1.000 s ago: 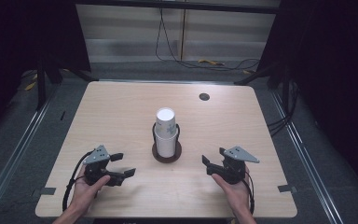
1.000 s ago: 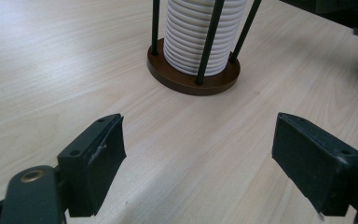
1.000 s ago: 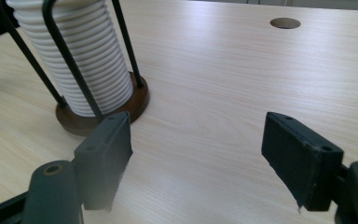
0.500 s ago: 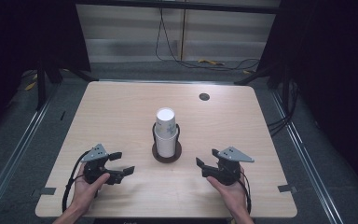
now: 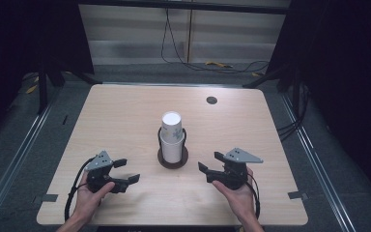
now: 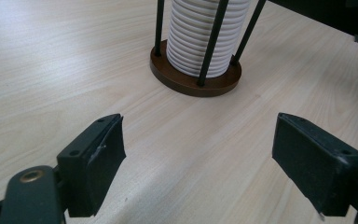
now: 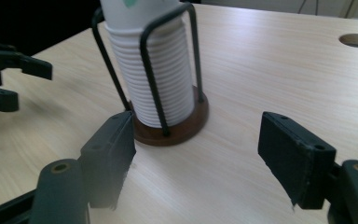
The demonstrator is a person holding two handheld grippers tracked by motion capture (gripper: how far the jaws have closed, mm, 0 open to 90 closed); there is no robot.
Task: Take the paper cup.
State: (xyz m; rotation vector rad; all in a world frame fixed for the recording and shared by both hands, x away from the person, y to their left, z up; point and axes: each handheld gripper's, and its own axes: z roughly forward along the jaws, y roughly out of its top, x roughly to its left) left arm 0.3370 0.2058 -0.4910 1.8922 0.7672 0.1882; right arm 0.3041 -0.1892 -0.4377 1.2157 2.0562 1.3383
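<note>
The stack of paper cups (image 5: pixel 172 137) stands upright in its wire holder (image 5: pixel 172 157) at mid-table, between both grippers and nearer the front edge. The right gripper (image 5: pixel 208 166) sits slightly closer, jaws just reopening, nothing between them. The left gripper (image 5: pixel 125 170) gapes wide and empty. The right gripper view catches the holder's arched wire (image 7: pixel 165 51); the left gripper view catches the rims and brown base (image 6: pixel 196 81).

White cups, dark holder, pale wood.

Ahead of each black hand-held gripper (image 5: pixel 123 172), a white ribbed cup stack (image 5: pixel 172 137) with a green mark stands in a black wire rack (image 7: pixel 166 70) on a brown round base (image 6: pixel 195 78); the surface (image 5: pixel 125 116) is light wood-grain.
</note>
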